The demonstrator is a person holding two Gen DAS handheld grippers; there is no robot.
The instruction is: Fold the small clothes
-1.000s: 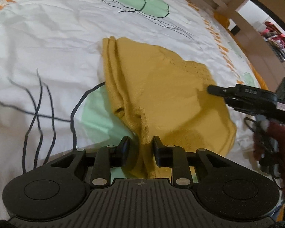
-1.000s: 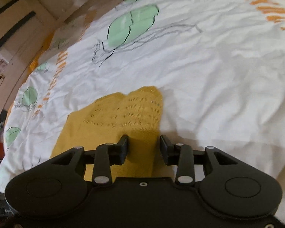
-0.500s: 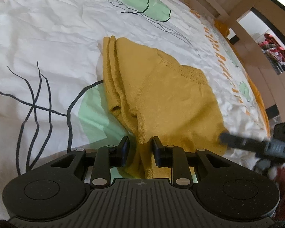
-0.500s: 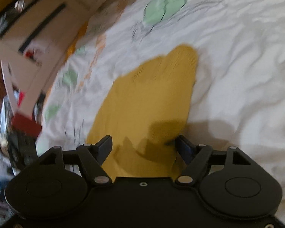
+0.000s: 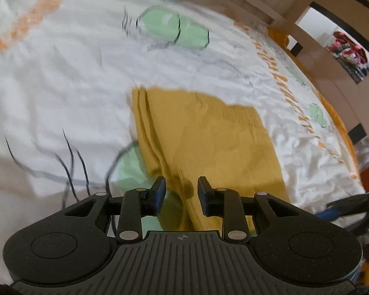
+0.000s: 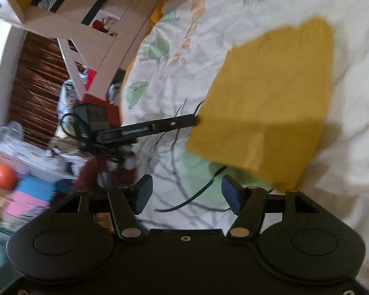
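Since 1.0 s ago: right gripper (image 6: 185, 193) has let go of the cloth and swung aside, jaws spread wide, nothing between them. Left gripper (image 5: 180, 191) jaws now parted around the near fold, no longer pinching. Yellow garment (image 5: 204, 137) lies folded flat on the printed bedsheet (image 5: 61, 73). Step: release after a fold. Next, likely: regrip an edge for another fold, or smooth it
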